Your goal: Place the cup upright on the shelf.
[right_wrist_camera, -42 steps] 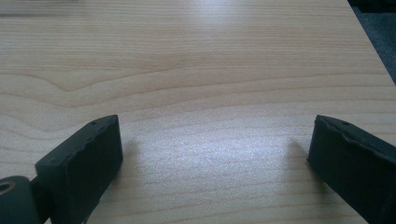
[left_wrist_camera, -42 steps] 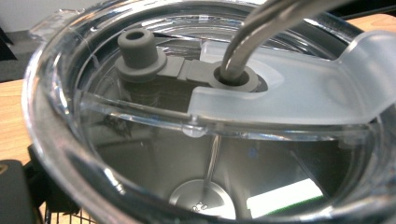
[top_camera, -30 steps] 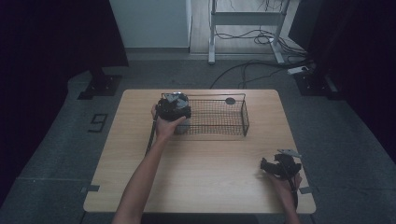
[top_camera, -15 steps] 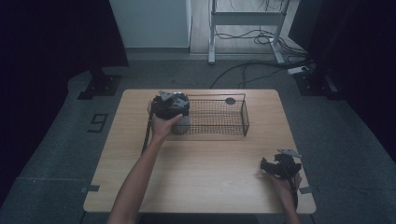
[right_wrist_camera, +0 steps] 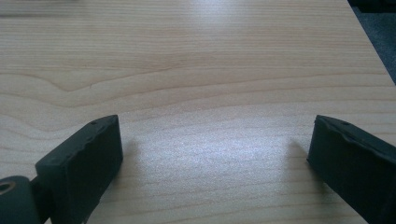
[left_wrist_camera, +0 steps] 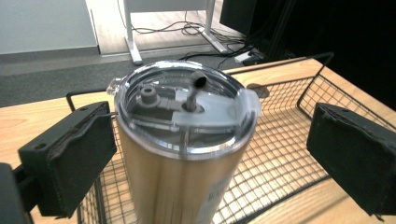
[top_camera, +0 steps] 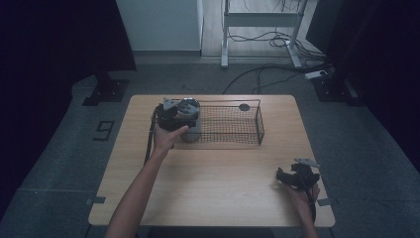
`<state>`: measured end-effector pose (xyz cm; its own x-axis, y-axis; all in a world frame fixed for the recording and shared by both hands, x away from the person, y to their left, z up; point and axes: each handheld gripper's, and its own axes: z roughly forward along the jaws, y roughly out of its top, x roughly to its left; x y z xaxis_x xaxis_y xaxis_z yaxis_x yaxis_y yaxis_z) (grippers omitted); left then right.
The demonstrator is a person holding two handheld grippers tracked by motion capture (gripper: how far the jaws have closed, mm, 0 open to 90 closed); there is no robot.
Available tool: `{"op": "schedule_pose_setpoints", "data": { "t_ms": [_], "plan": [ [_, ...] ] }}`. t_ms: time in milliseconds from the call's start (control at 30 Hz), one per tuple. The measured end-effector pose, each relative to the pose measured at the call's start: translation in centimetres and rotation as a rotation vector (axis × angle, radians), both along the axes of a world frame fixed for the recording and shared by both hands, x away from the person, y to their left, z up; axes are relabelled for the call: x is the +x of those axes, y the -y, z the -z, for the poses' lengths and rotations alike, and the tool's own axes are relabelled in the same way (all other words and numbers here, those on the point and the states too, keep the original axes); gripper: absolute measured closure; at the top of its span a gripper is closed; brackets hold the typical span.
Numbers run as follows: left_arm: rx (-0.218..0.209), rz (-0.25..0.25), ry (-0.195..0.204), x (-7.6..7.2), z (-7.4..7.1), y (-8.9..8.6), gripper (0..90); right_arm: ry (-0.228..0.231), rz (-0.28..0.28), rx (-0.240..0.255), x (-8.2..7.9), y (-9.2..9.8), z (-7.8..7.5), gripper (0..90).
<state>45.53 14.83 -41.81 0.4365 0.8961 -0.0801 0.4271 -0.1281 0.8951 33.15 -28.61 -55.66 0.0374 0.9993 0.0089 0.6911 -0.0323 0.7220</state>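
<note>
Between the parted jaws of the left tool (left_wrist_camera: 205, 154) stands the tumbler (left_wrist_camera: 182, 154), upright in the wire basket (left_wrist_camera: 289, 154) at its near-left corner; the jaws have just been opening, pads clear of its wall. Its long axis is vertical. The right tool (right_wrist_camera: 215, 158), well apart, rests open over bare desk (right_wrist_camera: 201, 70).

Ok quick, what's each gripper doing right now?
Left gripper: open, jaws just eased slightly closer, tumbler between them, pads clear of it.
Right gripper: open, holding nothing, over the table.
</note>
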Motion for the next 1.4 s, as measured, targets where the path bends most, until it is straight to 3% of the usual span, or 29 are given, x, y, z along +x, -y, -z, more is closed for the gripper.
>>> {"op": "schedule_pose_setpoints", "data": {
  "t_ms": [333,733,1100,1400],
  "plan": [
    [0.049,-0.003,0.007,-1.8,0.1,-0.7,1.4,0.001,-0.002,-0.002,0.0,0.0,0.0,2.9],
    [0.062,0.017,0.041,-4.5,0.7,-2.0,1.8,0.0,0.001,0.001,0.0,0.0,0.0,2.9],
    [0.071,0.038,0.02,-7.3,2.0,-3.5,2.9,-0.001,0.002,0.002,0.0,0.0,0.0,2.9],
    [0.065,0.084,0.007,-10.2,3.1,-4.2,3.7,-0.001,0.002,0.001,0.0,0.0,0.0,2.9]
  ]
}}
